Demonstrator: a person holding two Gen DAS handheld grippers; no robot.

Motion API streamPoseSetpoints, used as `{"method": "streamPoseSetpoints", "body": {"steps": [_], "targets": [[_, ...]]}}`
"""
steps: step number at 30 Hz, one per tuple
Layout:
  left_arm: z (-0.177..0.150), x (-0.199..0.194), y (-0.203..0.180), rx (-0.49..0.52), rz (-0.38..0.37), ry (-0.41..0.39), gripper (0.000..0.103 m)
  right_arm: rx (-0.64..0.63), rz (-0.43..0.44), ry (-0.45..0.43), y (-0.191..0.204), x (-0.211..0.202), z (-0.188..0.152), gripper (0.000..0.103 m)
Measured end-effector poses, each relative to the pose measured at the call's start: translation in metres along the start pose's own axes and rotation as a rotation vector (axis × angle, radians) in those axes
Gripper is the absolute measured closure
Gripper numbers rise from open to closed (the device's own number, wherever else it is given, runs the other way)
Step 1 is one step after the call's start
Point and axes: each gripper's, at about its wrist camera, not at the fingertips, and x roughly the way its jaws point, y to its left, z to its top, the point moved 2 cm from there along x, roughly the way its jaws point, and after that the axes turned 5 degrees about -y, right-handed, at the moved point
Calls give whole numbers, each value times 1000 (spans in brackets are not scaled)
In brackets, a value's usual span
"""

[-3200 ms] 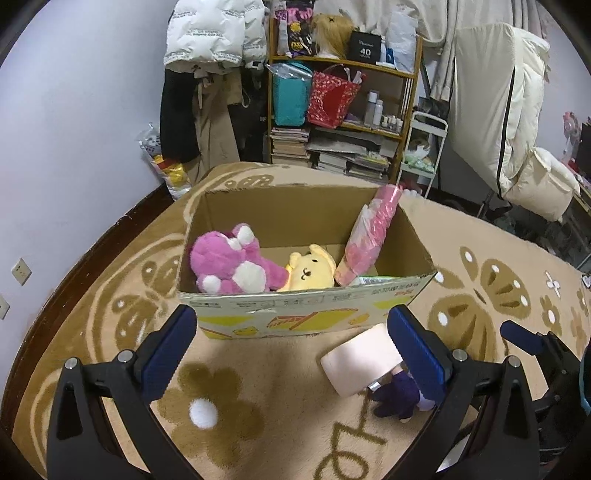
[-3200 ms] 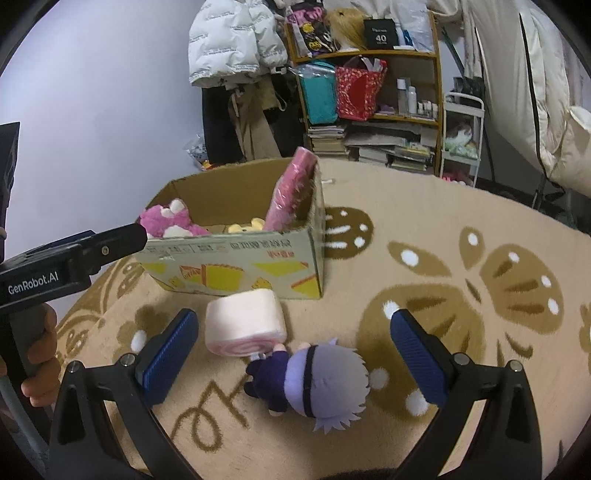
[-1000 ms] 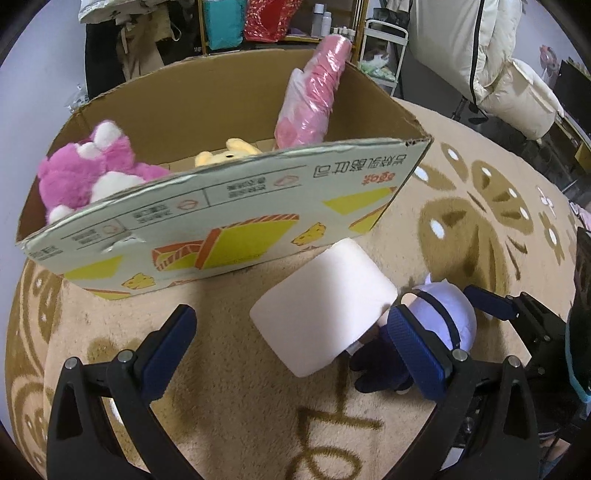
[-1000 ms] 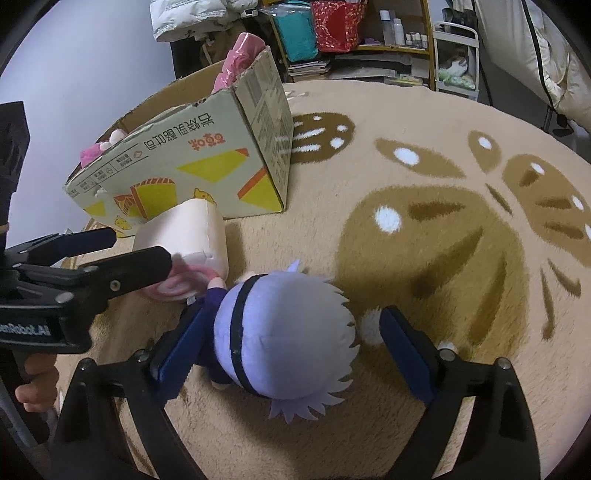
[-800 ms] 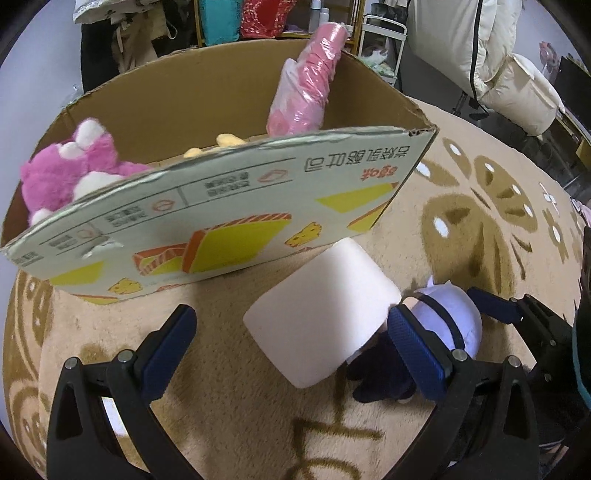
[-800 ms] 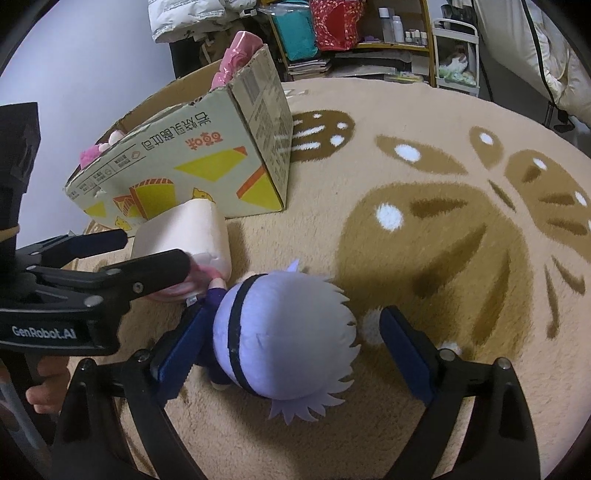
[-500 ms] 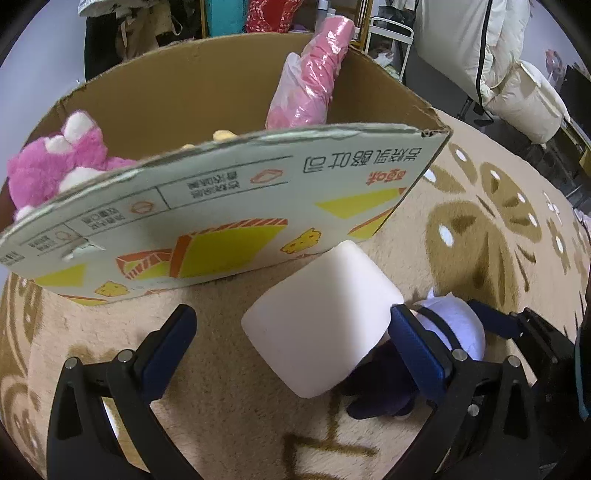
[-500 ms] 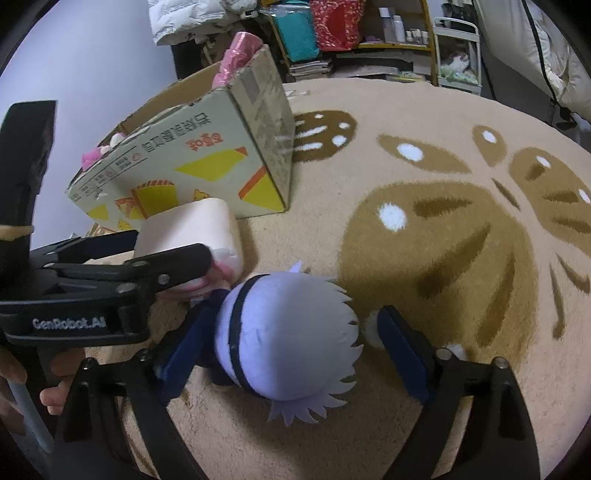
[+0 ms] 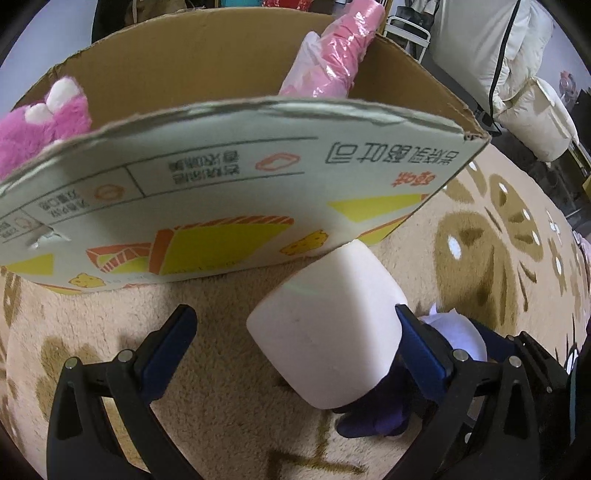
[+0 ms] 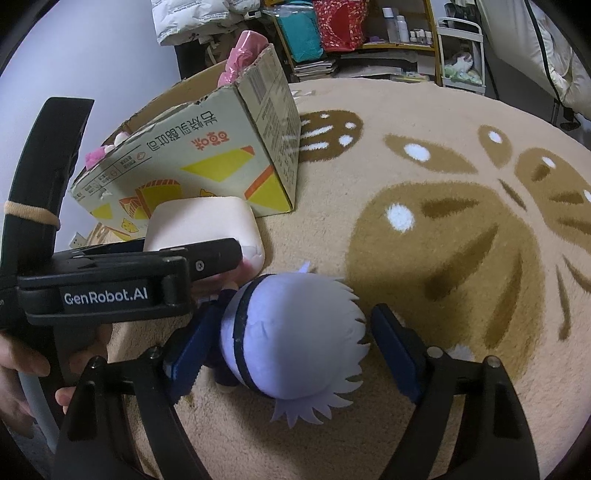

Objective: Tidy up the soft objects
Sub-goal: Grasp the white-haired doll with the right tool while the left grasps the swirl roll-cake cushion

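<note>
The left hand-held gripper [image 9: 291, 339] gapes wide around the pale roll cushion [image 9: 325, 332], the right hand-held gripper [image 10: 284, 347] wide around the purple-haired doll [image 10: 291, 332], low in frame. Closing together, their crowded fingers could clash, nudging either toy aside.

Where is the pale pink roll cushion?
On the rug, the pale pink roll cushion lies before the cardboard box, beside the doll.

Home room, patterned rug [image 10: 461, 155], cluttered shelf [image 10: 369, 33], hanging coats [image 10: 207, 18]
</note>
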Motion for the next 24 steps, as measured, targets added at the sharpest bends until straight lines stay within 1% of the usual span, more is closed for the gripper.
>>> {"method": "streamPoseSetpoints", "body": {"steps": [1, 3, 4, 5, 6, 7, 9, 10, 12, 15, 17, 19, 24], "targets": [[0, -1, 0, 4, 0, -4, 7, 3, 4, 2, -1, 0, -1, 16], [0, -3, -2, 22, -2, -12, 23, 12, 19, 6, -1, 1, 0, 22], [0, -4, -4, 28, -10, -13, 27, 13, 25, 7, 0, 1, 0, 23], [0, -4, -6, 34, -28, -6, 34, 9, 28, 7, 1, 1, 1, 26], [0, -5, -8, 38, -42, -4, 39, 6, 31, 5, 2, 1, 1, 29], [-1, -6, -11, 47, -53, -4, 41, 2, 33, 5, 3, 1, 1, 30], [-1, -7, -15, 64, -52, -8, 50, 0, 34, 3, 5, 1, 1, 31], [0, -8, -16, 69, -51, -12, 53, 0, 35, 2, 5, 0, 1, 32], [0, -9, -17, 70, -53, -17, 61, 6, 40, 0, 4, -1, 2, 33], [-1, -13, -16, 65, -54, -19, 67, 9, 45, -18, 5, -6, 3, 38], [-2, -16, -17, 74, -46, -23, 68, 4, 46, -27, 6, -9, 4, 40], [-3, -20, -16, 90, -16, -31, 68, -7, 44, -33, 8, -11, 4, 41], [-5, -26, -8, 68, 20, -41, 68, -31, 23, -32, 15, -16, 3, 43]]}}
